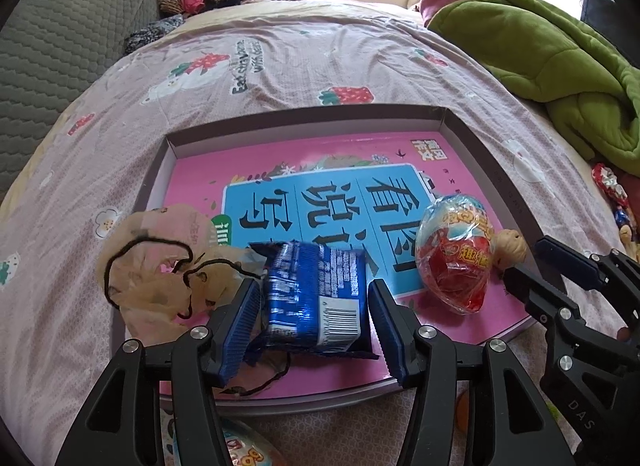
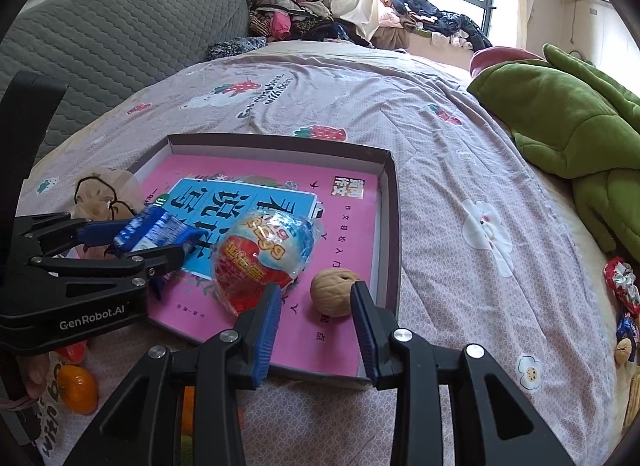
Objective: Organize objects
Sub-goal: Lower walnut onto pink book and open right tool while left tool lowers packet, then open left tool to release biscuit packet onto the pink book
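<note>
Straddling the blue snack packet in the tray, my left fingers stand slack around it; my right fingers, half open and empty, have the walnut just ahead between them.

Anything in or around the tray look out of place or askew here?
Yes: the beige drawstring pouch lies crumpled across the tray's left rim, half outside, and the blue snack packet sits tilted between the left tongs.

From my end the blue snack packet looks like shiny crinkly foil, the egg toy has glossy clear plastic wrap, the walnut is rough and matt, the bedsheet soft printed cloth, and the tray matt cardboard.
</note>
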`<move>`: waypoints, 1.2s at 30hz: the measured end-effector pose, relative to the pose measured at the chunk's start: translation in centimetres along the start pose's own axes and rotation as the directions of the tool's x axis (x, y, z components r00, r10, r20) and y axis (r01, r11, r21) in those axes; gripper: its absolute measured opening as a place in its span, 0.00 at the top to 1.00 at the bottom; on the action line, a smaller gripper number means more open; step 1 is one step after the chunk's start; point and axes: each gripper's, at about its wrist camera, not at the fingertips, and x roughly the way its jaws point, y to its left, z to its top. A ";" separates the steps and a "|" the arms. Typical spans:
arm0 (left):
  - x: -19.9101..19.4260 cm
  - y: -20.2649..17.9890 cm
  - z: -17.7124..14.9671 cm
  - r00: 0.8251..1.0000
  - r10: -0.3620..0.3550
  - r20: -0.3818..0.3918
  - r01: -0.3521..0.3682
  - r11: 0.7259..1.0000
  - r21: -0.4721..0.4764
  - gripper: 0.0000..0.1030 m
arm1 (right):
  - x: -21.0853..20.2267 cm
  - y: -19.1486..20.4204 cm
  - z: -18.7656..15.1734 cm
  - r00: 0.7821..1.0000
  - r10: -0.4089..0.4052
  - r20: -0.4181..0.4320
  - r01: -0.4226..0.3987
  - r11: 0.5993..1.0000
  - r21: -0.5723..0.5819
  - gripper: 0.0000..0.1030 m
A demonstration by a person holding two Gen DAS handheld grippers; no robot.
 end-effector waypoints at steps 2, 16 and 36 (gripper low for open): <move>-0.4 0.1 0.2 1.000 -0.004 0.010 0.004 1.000 -0.005 0.42 | -0.1 0.1 0.0 1.000 0.006 0.001 -0.006 1.000 -0.001 0.65; -5.2 0.3 0.9 0.995 -0.026 0.094 0.027 1.000 -0.016 0.39 | -2.2 0.4 0.7 0.999 0.036 0.039 -0.036 0.999 0.010 0.55; -11.4 1.2 0.0 0.980 -0.016 0.198 0.026 0.999 -0.045 0.35 | -7.8 1.5 1.9 0.984 0.083 0.160 -0.084 0.996 0.000 0.50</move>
